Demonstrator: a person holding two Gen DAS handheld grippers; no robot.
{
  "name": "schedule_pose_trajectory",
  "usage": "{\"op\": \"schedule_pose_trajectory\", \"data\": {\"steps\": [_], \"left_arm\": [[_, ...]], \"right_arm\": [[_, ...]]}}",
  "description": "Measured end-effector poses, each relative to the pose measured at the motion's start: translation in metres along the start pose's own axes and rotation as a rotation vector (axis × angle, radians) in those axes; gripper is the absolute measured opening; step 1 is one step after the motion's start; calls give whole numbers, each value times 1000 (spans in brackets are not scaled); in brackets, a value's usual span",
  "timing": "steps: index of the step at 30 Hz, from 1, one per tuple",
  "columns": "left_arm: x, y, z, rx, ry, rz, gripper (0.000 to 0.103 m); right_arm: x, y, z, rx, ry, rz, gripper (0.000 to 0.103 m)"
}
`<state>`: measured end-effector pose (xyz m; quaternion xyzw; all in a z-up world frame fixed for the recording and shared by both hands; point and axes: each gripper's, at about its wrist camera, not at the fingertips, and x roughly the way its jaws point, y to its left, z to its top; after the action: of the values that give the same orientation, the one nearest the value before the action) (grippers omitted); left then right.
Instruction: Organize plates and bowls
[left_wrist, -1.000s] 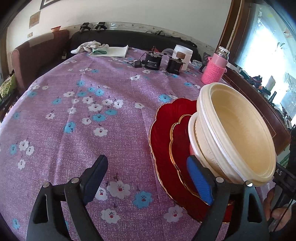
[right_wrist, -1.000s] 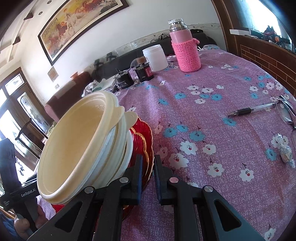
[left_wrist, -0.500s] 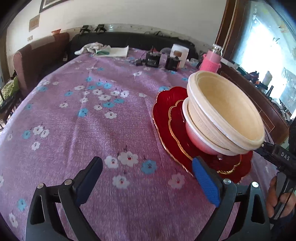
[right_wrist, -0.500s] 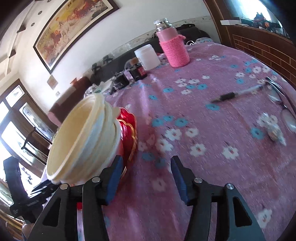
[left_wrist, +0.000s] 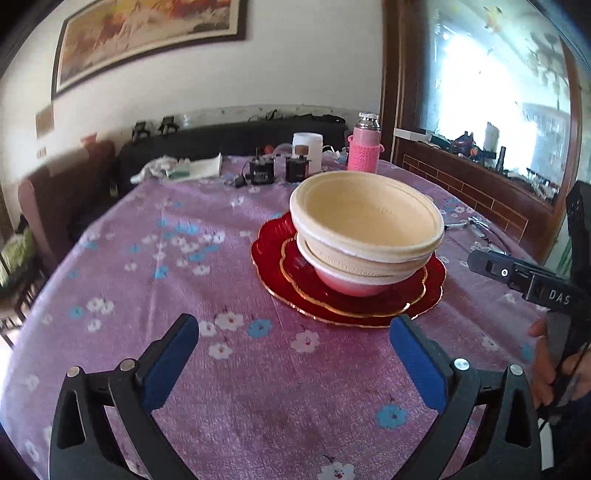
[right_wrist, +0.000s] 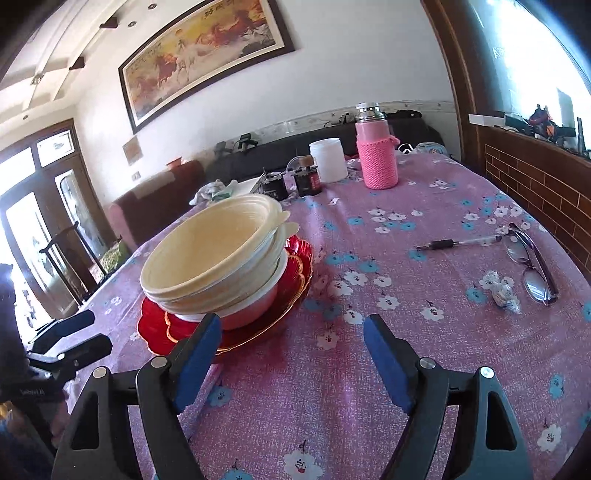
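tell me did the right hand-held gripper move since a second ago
Yes. The right hand-held gripper has backed away from the plates, its jaws opening and nothing between them.

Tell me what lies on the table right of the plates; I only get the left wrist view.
Observer: A pen lies there, with glasses just past its tip.
Operator: Anything else near them?
Observer: A wrapped sweet sits beside the glasses.
Operator: Is the right gripper holding anything?
Observer: No; its fingers are opening, with nothing gripped between them.
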<state>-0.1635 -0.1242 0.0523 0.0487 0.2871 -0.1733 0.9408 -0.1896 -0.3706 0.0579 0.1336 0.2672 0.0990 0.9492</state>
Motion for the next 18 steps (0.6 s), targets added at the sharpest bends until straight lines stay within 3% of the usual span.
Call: {"op": "schedule_pose_trajectory", "data": {"steps": [5, 8, 15, 18], "left_arm": [[9, 5, 6, -6, -7, -45, 103], [16, 10, 10, -8, 20, -18, 103], [17, 7, 18, 57, 13, 10, 103], [15, 6, 16, 53, -8, 82, 103]], "right_arm": [[4, 2, 3, -10, 7, -34, 86], [3, 3, 2, -12, 7, -51, 93], [10, 0, 4, 0, 35, -59, 93], [12, -1, 4, 5, 48, -58, 93]]}}
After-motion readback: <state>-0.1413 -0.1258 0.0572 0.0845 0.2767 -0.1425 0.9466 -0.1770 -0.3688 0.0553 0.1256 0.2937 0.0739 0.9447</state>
